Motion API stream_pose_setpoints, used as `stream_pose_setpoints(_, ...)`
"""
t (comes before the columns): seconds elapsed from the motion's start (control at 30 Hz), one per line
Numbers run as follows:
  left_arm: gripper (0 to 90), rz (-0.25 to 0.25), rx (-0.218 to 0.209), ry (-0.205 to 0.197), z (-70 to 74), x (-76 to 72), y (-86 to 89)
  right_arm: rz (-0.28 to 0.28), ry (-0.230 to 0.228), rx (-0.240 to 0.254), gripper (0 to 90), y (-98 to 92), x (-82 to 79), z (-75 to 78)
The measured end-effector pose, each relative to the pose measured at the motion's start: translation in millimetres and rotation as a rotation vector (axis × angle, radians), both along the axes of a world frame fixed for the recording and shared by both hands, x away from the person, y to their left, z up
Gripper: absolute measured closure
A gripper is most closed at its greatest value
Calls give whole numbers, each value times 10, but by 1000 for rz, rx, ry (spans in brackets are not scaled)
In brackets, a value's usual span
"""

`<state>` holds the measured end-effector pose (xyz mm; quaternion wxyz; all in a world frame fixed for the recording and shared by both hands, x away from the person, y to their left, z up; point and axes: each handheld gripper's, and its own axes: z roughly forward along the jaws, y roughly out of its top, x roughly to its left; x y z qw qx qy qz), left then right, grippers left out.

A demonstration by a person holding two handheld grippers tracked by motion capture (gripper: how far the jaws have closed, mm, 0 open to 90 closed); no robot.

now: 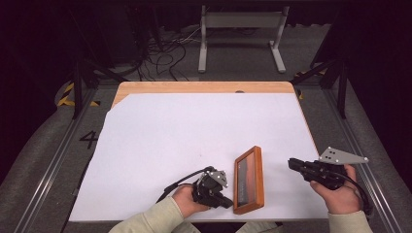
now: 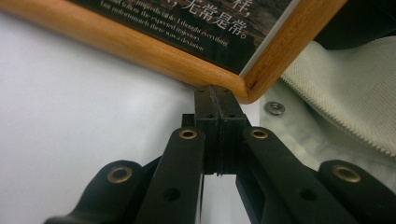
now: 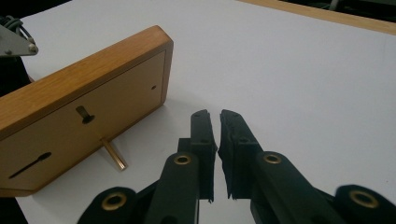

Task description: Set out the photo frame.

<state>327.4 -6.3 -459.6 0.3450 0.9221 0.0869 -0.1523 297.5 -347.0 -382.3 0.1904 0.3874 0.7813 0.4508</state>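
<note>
We keep the left gripper (image 1: 224, 201), jaws pressed together, nudging the wooden photo frame (image 1: 248, 180) at its near corner on the white sheet (image 1: 160, 141). Right gripper (image 1: 293, 163), jaws slightly parted and empty, should wait beside it. Whether the frame's rear prop peg (image 3: 114, 154) bears on the sheet is hard to tell.

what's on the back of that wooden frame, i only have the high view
Observer: the right gripper view shows the frame standing on a thin peg-like leg that comes out of its back panel and reaches the white sheet.
Operator: is the left gripper touching it
Observer: the left gripper, jaws shut together, has its tips right at the frame's rounded corner.
Operator: what's in the frame
Observer: a dark print with lines of white text, seen in the left gripper view.
</note>
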Motion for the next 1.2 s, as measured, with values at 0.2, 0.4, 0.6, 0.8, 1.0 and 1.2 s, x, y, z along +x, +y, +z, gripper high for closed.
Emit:
stream_pose_setpoints(0.2, 894, -10, -7, -2, -5, -31, -84, 6, 5, 6, 777, 39, 4, 2)
stream_pose_setpoints(0.4, 840, 5, -10, -12, 32, -21, -44, 9, -16, 8, 662, 101, 0, 20)
stream_pose_setpoints(0.6, 781, 80, -58, -46, 206, 67, 252, -2, 1, 44, 573, 163, -13, 72)
stream_pose_setpoints(0.8, 767, 206, -115, -66, 334, 234, 638, -36, 75, 184, 451, 308, -40, 168)
stream_pose_setpoints(1.0, 757, 287, -124, -89, 369, 301, 916, -56, 159, 214, 407, 486, -54, 265)
stream_pose_setpoints(1.2, 746, 338, -127, -103, 385, 353, 1087, -85, 261, 206, 372, 631, -44, 302)
